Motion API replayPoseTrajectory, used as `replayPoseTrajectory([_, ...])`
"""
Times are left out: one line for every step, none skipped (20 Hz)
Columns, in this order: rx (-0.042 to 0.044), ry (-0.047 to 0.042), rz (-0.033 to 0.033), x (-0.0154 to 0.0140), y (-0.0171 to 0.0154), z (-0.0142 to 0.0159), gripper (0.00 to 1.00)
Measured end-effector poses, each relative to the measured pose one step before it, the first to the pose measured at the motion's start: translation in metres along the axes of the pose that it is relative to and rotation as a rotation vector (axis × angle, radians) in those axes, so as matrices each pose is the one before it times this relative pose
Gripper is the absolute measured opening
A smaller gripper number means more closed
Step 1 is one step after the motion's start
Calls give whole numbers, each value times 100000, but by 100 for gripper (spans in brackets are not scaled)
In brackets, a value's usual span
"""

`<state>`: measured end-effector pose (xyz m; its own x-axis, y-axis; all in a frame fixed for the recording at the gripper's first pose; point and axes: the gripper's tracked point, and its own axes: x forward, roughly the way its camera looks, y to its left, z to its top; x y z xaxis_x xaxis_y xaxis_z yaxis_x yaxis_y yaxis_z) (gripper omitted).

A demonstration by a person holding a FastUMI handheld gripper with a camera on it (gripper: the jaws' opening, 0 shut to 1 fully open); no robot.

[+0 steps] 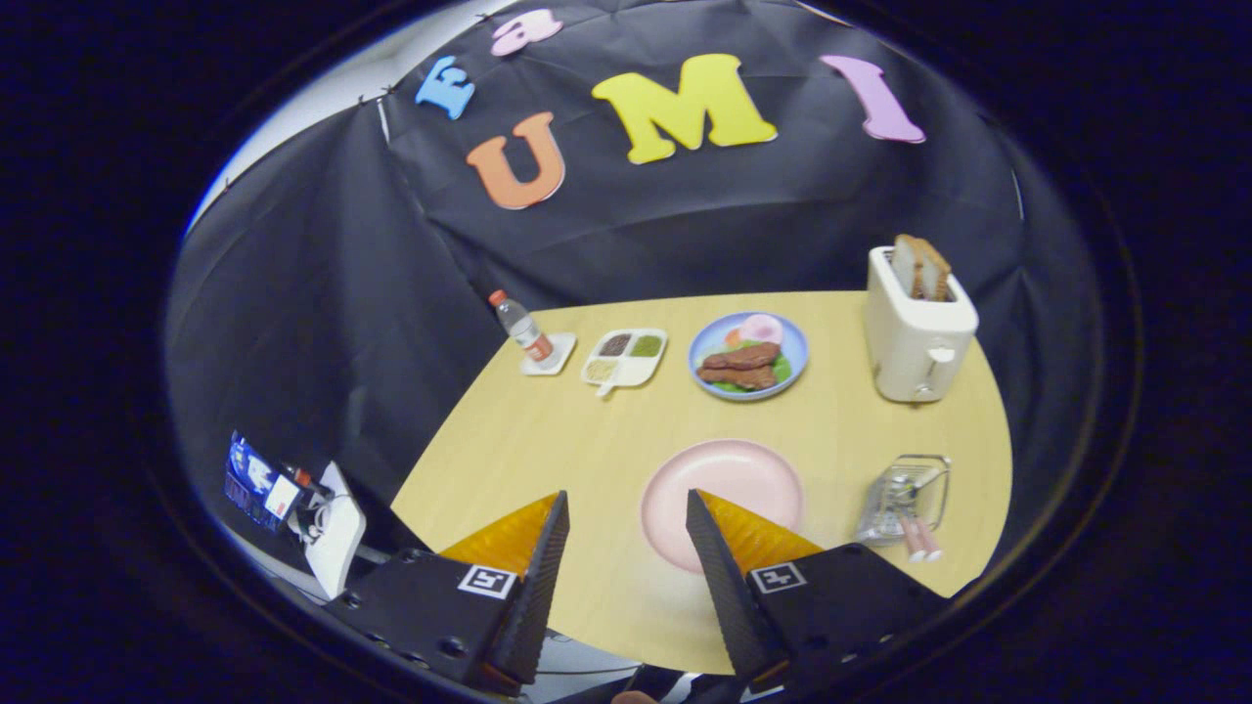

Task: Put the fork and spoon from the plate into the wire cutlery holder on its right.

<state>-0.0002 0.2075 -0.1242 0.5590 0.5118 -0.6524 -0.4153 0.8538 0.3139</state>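
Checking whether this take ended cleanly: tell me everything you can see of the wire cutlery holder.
The wire cutlery holder is a small basket of thin, shiny metal wire, lying tilted on the wooden table, to the right of the empty pink plate and apart from it. Two pale pink handles stick out of its near end, with metal cutlery ends inside. The white toaster stands beyond it. The gripper, fingers open, is well clear of it.

We see an evenly, softly lit table (548, 430) with faint shadows, sharp at the centre, while the fisheye bends its edges and the toaster (915, 337) leans slightly blurred.
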Motion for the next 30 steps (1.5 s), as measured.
replayPoseTrajectory([-498,3726,1930,1717,1121,-1570,71])
replayPoseTrajectory([464,4867,2761,1587,1343,-1980,71])
replayPoseTrajectory([863,4483,2175,1134,969,-1626,72])
replayPoseTrajectory([1684,1841,1158,645,590,-856,72])
replayPoseTrajectory([1876,-3210,1303,51,571,93,72])
replayPoseTrajectory([154,-5151,215,-318,378,922,72])
replayPoseTrajectory([-610,-5256,-1172,-514,-186,953,72])
replayPoseTrajectory([-522,-5355,-2105,-332,-336,1106,72])
replayPoseTrajectory([36,-5531,-2344,-477,-266,1273,75])
replayPoseTrajectory([-244,-5631,-1875,-596,464,1090,78])
replayPoseTrajectory([-2043,-4430,-1871,-498,267,708,81])
replayPoseTrajectory([-4177,-2686,-1535,-376,151,484,84])
replayPoseTrajectory([-4133,-2184,-1705,-347,-218,500,96])
replayPoseTrajectory([-2701,-3618,-3060,-390,-856,796,96])
replayPoseTrajectory([-694,-3528,-2499,-340,-673,767,96])
replayPoseTrajectory([-28,-3159,-2670,-286,-692,895,97])
replayPoseTrajectory([-721,-2787,-4996,-378,-1186,949,96])
replayPoseTrajectory([-1096,-3970,-6422,-612,-1942,1251,96])
replayPoseTrajectory([-347,-7956,-5151,-599,-1285,2214,96])
replayPoseTrajectory([-618,-7050,-2251,-440,-770,1901,96])
replayPoseTrajectory([-1460,-6234,-2971,-838,-762,1401,96])
replayPoseTrajectory([-194,-3352,-2589,-581,-814,746,96])
replayPoseTrajectory([789,-3729,-2762,-487,-608,769,96])
replayPoseTrajectory([-72,-2297,-1839,-214,-553,537,96])
replayPoseTrajectory([-571,-455,-888,-50,-314,100,96])
replayPoseTrajectory([-667,563,-370,-70,-60,-255,96])
replayPoseTrajectory([278,1414,331,56,75,-365,96])
replayPoseTrajectory([568,1182,-19,254,96,-331,96])
replayPoseTrajectory([505,1250,-475,143,-92,-233,96])
replayPoseTrajectory([1004,2022,-1,-17,43,-417,96])
